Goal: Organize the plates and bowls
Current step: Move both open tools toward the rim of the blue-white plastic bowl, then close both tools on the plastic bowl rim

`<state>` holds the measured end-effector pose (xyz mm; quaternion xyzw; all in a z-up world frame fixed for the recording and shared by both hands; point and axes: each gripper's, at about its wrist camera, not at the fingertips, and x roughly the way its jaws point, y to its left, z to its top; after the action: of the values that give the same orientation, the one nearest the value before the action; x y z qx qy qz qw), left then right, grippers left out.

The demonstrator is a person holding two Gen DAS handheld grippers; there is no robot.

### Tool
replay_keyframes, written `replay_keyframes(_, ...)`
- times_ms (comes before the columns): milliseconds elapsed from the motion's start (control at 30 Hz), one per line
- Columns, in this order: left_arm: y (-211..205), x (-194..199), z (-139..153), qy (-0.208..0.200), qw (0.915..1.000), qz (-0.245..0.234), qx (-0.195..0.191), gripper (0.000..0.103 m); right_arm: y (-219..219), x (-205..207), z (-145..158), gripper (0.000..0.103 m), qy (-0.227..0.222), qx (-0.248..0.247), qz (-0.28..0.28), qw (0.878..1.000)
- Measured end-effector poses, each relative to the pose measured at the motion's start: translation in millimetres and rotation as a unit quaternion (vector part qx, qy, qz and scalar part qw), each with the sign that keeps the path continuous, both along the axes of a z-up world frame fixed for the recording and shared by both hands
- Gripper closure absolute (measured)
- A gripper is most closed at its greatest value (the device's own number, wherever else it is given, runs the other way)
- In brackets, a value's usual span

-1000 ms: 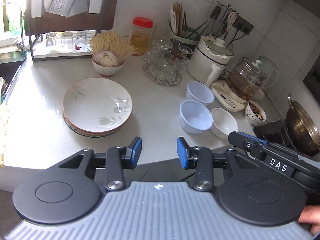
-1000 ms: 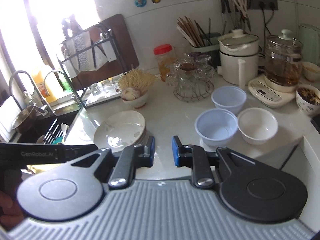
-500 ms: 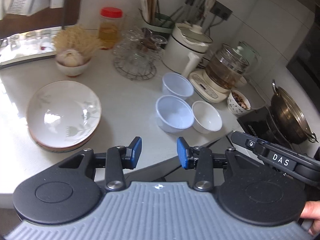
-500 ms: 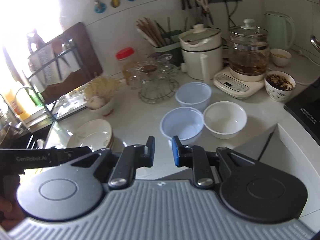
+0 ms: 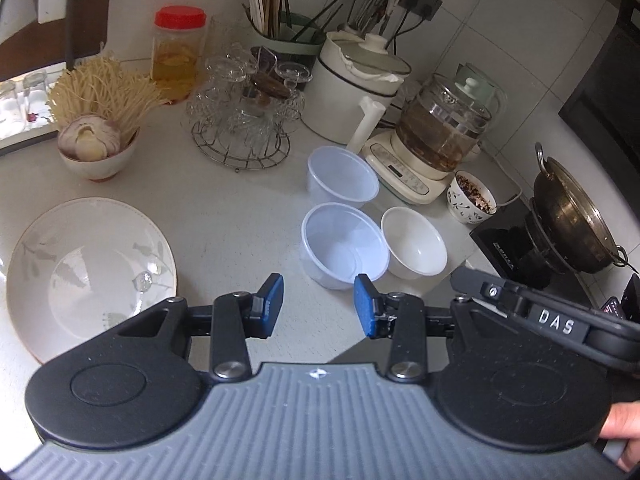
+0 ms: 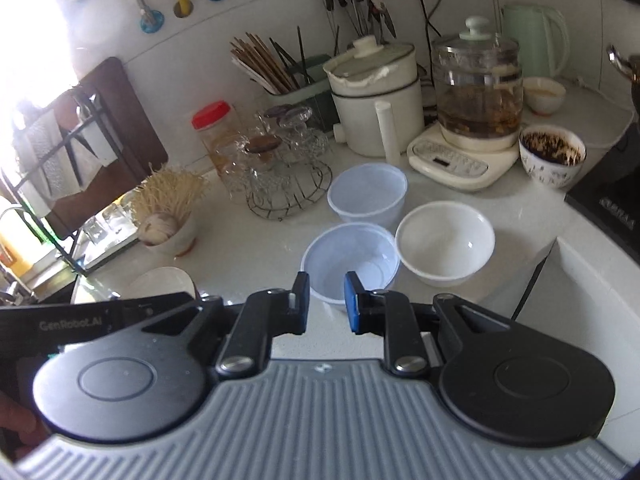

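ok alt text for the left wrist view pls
The open, empty left gripper hovers over a white counter, aimed at two clear plastic bowls and a white bowl. A leaf-patterned plate sits left.

The white countertop (image 5: 240, 220) carries stacked plates (image 5: 90, 268), three empty bowls (image 5: 344, 244), glassware and appliances.

The right gripper (image 6: 327, 302) hangs over a white counter (image 6: 256, 248), its blue-padded jaws a narrow gap apart with nothing between them. Just past the tips sits a translucent plastic bowl (image 6: 351, 264), with a second plastic bowl (image 6: 367, 195) behind it and a white bowl (image 6: 445, 243) touching its right side. A stack of plates (image 6: 164, 283) peeks out at lower left, beside a bowl of garlic and noodles (image 6: 170, 222).
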<state>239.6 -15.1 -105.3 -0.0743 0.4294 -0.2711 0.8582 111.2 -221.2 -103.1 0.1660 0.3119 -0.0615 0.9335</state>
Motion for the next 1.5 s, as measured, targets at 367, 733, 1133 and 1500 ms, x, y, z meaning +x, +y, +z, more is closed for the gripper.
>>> replay_keyframes(367,-14.8,32.3,-24.5,0.021,0.9997,-0.014,0.0,0.056,-24.1,20.5,-19.0,0.079,0.021,0.031,-0.04,0.999)
replay_keyframes(733,-52.5,86.2,-33.9,0.069,0.9975,-0.001,0.012,0.048,-69.4,75.3,-27.2,0.045,0.068,0.106,-0.016,0.992)
replay_keyframes(1133,-90.8,136.1,-73.4,0.137,0.9895,-0.012,0.043,0.049,-97.3,111.0,-81.9,0.046,0.162,0.208,-0.003,0.965)
replay_keyframes(1500,-108.0,155.8,-100.5,0.185,0.9815,-0.013,0.047,0.066,-107.1,126.5,-108.0,0.075,0.183,0.238,-0.004,0.954)
